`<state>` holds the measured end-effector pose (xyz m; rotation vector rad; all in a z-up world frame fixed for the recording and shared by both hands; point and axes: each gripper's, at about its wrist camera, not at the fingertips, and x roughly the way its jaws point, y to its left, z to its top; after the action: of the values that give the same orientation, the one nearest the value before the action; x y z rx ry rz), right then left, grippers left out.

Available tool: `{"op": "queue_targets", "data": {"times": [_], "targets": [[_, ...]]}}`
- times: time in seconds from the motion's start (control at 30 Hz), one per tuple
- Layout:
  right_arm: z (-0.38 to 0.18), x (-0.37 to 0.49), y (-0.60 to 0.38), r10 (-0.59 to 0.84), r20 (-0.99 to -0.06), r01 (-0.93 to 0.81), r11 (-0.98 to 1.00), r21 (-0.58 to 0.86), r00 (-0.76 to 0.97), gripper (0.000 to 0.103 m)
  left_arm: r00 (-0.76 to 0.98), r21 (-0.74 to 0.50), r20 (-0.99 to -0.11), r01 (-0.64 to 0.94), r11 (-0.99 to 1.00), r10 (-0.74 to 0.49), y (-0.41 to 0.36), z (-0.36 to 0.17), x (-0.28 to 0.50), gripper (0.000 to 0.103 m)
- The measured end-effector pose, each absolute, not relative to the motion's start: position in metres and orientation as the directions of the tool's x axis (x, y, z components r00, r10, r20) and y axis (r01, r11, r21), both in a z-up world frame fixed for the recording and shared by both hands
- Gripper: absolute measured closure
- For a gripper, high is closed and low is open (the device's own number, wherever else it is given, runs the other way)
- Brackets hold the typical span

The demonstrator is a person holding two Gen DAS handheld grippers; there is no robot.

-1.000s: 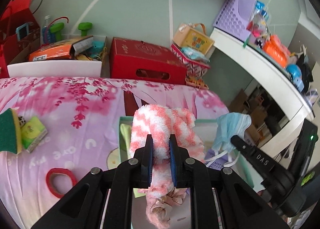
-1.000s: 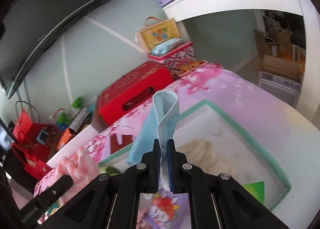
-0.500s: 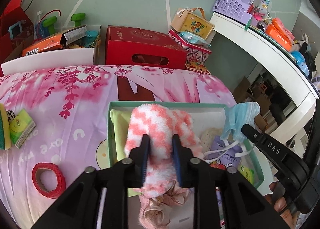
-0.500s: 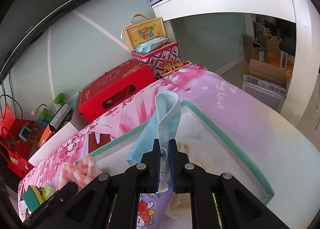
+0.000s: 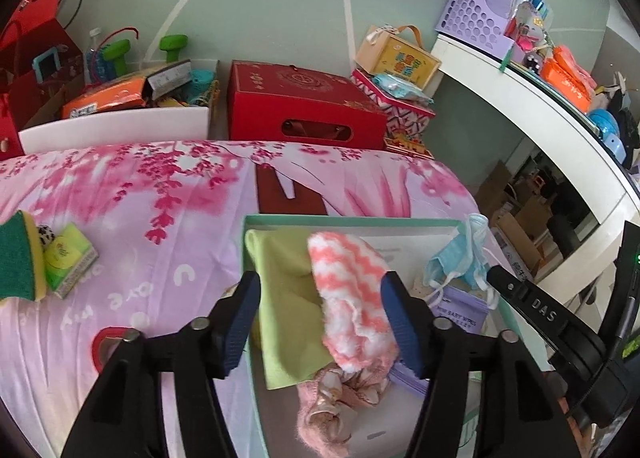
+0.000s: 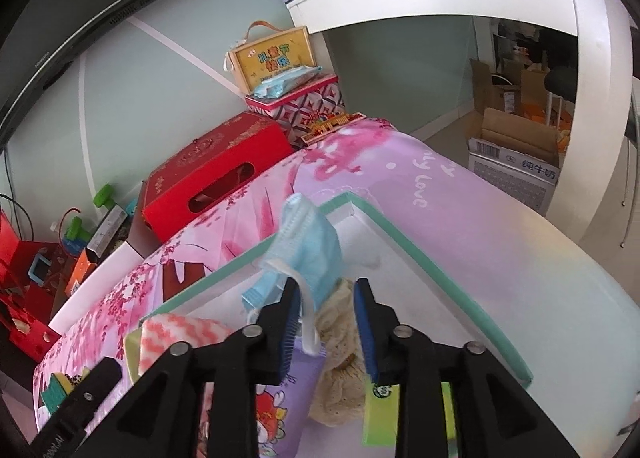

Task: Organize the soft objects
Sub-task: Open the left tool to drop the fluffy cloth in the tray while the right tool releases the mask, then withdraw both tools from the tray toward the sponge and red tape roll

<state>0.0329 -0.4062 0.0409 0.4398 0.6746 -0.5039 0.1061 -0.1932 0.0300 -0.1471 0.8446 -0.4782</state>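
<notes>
The left gripper (image 5: 320,318) is spread wide over a shallow box with a teal rim (image 5: 352,221) that sits on a bed with a pink flowered sheet (image 5: 168,198). Between its fingers, nearer the right one, lies a fuzzy pink-and-white sock (image 5: 352,290); its long axis runs along the gripper's line of sight, rounded toe end away and cuff end toward the camera, leaning a little rightward. I cannot tell if the right finger touches it. Under the sock, toward the left finger, is a light green cloth (image 5: 284,298), and below it a pink scrunchie-like piece (image 5: 340,386).

The right gripper (image 6: 326,322) is also parted. A blue face mask (image 6: 312,250) lies crumpled just ahead of its fingertips, folded end pointing away, with one white ear loop (image 6: 306,314) trailing back beside the left finger. Beneath sit a cream knit piece (image 6: 340,338) and a purple wipes pack (image 6: 280,410), inside the same box.
</notes>
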Motion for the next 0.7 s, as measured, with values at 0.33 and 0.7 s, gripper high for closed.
{"op": "queue_targets", "data": {"times": [0.33, 0.7], "targets": [[0.045, 0.028, -0.398, -0.295, -0.719, 0.568, 0.806, 0.166, 0.629, 0.033, 0.624, -0.248, -0.704, 0.230, 0.941, -0.338, -0.172, 0.028, 0.113, 0.008], [0.047, 0.026, -0.387, -0.283, -0.730, 0.540, 0.830, 0.138, 0.622, 0.000, 0.662, -0.190, -0.721, 0.095, 0.977, -0.204, -0.146, 0.022, 0.117, 0.004]]}}
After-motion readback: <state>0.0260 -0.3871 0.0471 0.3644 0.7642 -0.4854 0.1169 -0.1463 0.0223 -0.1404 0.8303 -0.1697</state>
